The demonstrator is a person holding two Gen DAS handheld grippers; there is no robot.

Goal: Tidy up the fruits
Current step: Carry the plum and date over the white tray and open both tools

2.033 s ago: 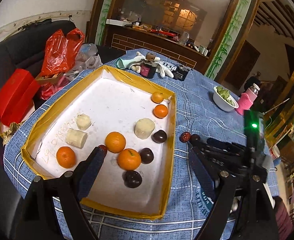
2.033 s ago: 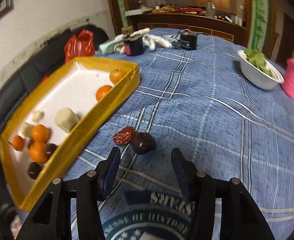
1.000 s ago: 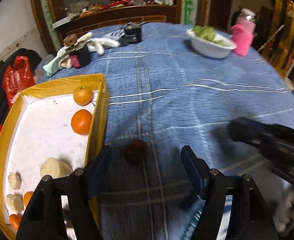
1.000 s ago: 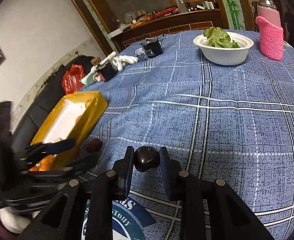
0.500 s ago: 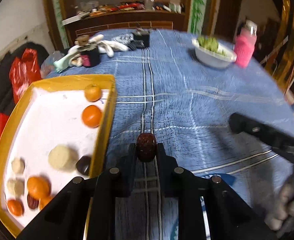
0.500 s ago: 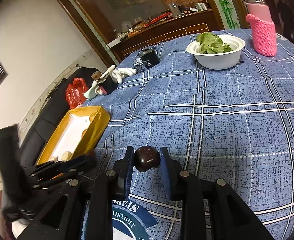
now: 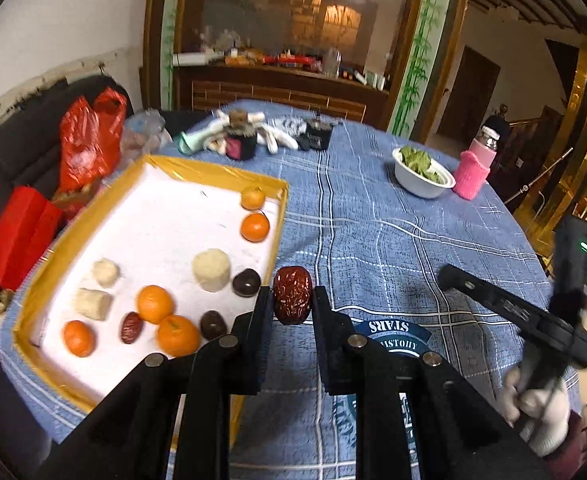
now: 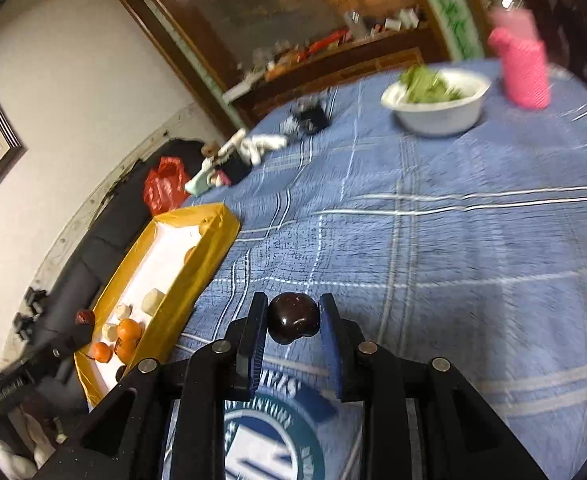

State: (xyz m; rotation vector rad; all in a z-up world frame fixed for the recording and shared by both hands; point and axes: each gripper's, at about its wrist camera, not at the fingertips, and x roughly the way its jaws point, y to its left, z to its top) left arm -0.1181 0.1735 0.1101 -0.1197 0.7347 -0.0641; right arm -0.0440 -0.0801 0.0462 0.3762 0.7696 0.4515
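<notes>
My left gripper (image 7: 292, 303) is shut on a wrinkled red date (image 7: 292, 294), held above the blue tablecloth just right of the yellow-rimmed white tray (image 7: 277, 232). The tray holds several oranges (image 7: 255, 227), pale cut pieces (image 7: 211, 269), dark round fruits (image 7: 246, 282) and another red date (image 7: 131, 327). My right gripper (image 8: 293, 322) is shut on a dark brown round fruit (image 8: 293, 317), held above the cloth to the right of the tray (image 8: 213, 236). The right gripper's arm shows in the left wrist view (image 7: 509, 312).
A white bowl of greens (image 7: 422, 176) and a pink-sleeved bottle (image 7: 474, 168) stand at the far right. Gloves, a small jar and a dark box (image 7: 245, 136) lie at the table's far end. Red bags (image 7: 89, 136) sit on a dark sofa to the left.
Both grippers closed on the two fruits that lay on the cloth beside the tray and lifted them. The left one has since swung left toward the tray.
</notes>
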